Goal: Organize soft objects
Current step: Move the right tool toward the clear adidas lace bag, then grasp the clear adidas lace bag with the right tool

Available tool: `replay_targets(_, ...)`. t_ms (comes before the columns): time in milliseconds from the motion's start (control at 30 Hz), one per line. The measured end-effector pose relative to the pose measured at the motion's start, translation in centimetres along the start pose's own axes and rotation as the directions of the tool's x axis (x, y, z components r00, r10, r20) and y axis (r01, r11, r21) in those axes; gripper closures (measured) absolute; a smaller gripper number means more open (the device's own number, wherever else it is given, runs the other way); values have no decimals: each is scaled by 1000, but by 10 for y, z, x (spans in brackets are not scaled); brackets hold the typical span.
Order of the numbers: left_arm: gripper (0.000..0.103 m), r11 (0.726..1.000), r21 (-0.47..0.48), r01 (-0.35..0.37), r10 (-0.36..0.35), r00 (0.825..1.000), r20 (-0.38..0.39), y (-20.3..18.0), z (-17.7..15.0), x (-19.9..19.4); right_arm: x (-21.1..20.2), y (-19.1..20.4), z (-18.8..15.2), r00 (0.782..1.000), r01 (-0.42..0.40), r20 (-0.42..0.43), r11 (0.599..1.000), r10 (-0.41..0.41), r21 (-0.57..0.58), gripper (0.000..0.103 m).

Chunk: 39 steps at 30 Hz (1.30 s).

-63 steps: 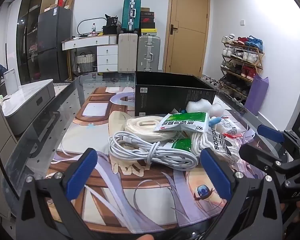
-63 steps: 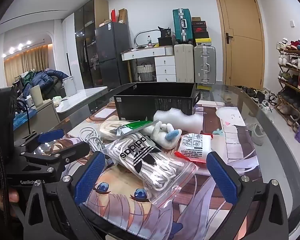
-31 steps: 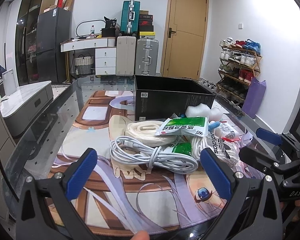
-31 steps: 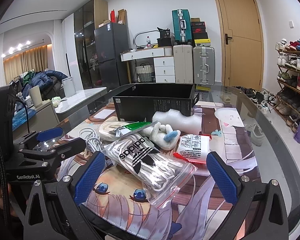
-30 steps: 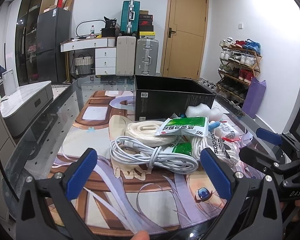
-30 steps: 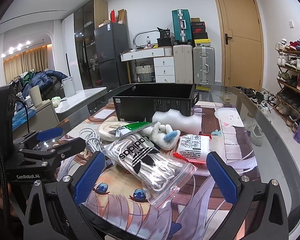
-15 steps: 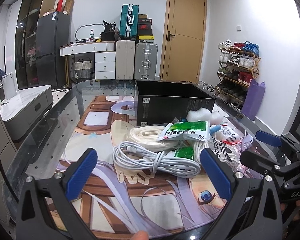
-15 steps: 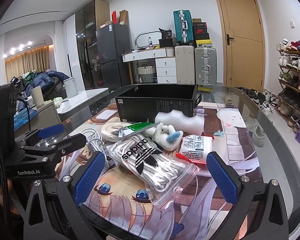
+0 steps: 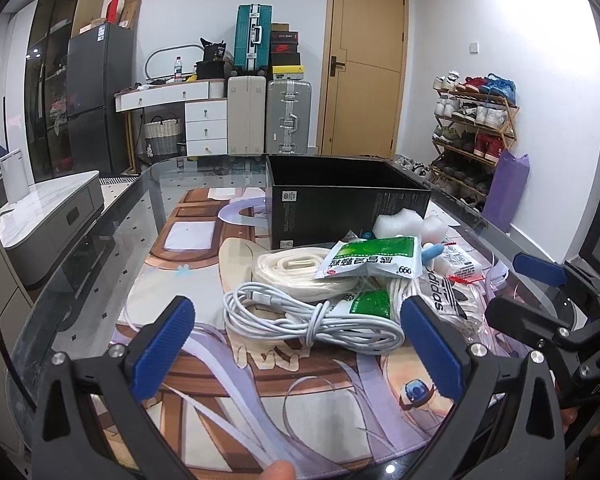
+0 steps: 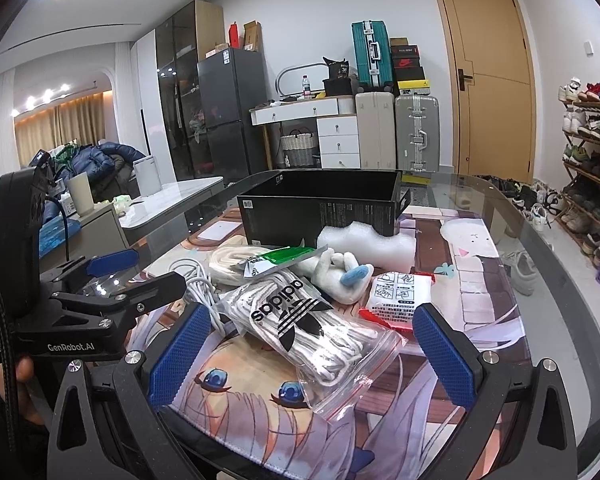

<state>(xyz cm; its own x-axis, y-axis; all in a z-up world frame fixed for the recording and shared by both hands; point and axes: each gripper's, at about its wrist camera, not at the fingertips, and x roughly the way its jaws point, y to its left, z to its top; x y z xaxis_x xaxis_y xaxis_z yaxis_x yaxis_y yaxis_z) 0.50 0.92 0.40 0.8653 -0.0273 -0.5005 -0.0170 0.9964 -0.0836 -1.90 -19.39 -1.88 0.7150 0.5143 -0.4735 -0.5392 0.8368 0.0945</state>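
Note:
A pile of soft things lies on the printed mat in front of an open black box (image 9: 348,196) (image 10: 320,208). It holds a coiled white cable (image 9: 312,320), a cream rope coil (image 9: 288,274), green sachets (image 9: 374,256), an Adidas zip bag of white laces (image 10: 312,320), a white plush with a blue tip (image 10: 340,270), white foam (image 10: 364,240) and a red-edged white packet (image 10: 400,300). My left gripper (image 9: 298,344) is open, just short of the cable. My right gripper (image 10: 312,354) is open around the near end of the zip bag, above it.
The glass table edge (image 10: 560,280) curves round on the right. Each gripper shows in the other's view, the right one (image 9: 548,304) beside the pile's right, the left one (image 10: 112,280) at its left. Suitcases, drawers and a shoe rack stand behind.
Both views have tilted and shifted slightly, so the pile sits a little lower and nearer. Both grippers stay open and empty; nothing on the table has moved.

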Motion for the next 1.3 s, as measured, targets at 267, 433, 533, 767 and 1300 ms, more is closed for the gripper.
replay_targets(267, 0, 1000, 4, 7, -7, 1000, -10, 3, 2, 0, 2, 1, 1, 1000, -9, -15, 1000, 9, -1, 0)
replay_targets(433, 0, 1000, 5, 5, -5, 1000, -8, 7, 3, 1, 6, 3, 1, 999, -10, -38, 999, 9, -34, 0)
replay_targets(533, 0, 1000, 23, -2, 2, 1000, -6, 8, 4, 2, 9, 3, 1, 998, -9, -56, 999, 6, -47, 0)
replay_targets(767, 0, 999, 46, 14, -12, 999, -37, 10, 6, 9, 24, -7, 7, 990, -26, -137, 999, 21, -39, 0)
replay_targets(1300, 0, 1000, 0, 20, -20, 998, -64, 23, 9, 11, 52, 15, 9, 966, -132, -245, 977, 88, -170, 0)
